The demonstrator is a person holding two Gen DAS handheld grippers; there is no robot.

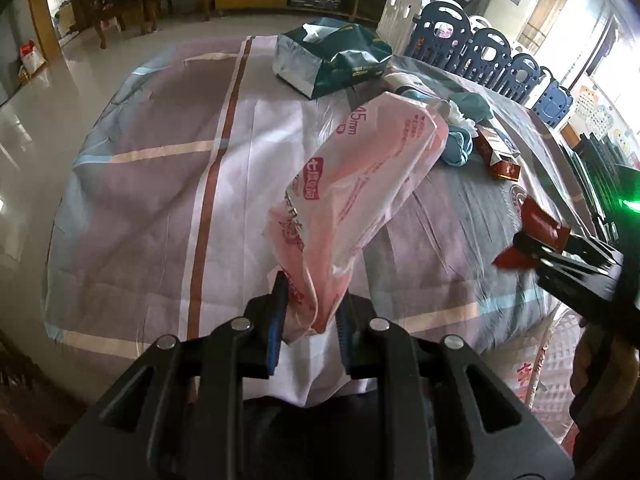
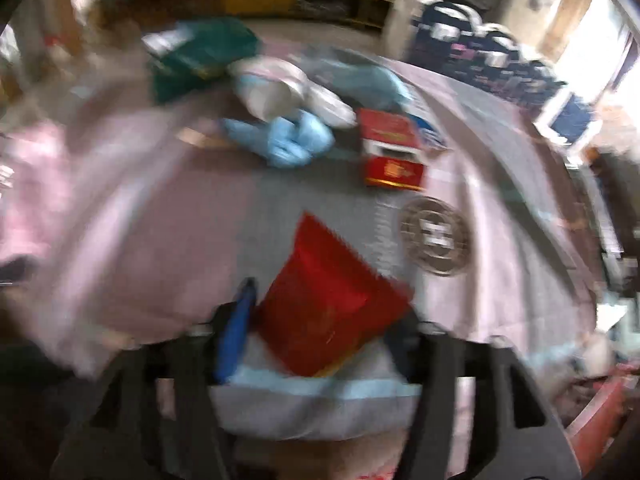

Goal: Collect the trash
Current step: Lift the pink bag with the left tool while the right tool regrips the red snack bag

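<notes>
My left gripper point(image 1: 310, 300) is shut on the corner of a pink and white plastic bag point(image 1: 360, 192), which hangs stretched over the table. My right gripper point(image 2: 320, 320) is shut on a red wrapper point(image 2: 324, 304) and holds it above the table; it also shows at the right of the left wrist view point(image 1: 536, 240), right of the bag. More trash lies on the table: a red carton point(image 2: 390, 156), a crumpled blue glove point(image 2: 288, 140), a tipped paper cup point(image 2: 268, 88) and white tissue point(image 2: 332, 108). The right wrist view is blurred.
A dark green tissue pack point(image 1: 332, 56) stands at the far side of the striped tablecloth point(image 1: 140, 200). A round emblem point(image 2: 436, 240) is printed on the cloth. Blue and white chairs point(image 1: 480, 48) line the far right edge. Tiled floor lies to the left.
</notes>
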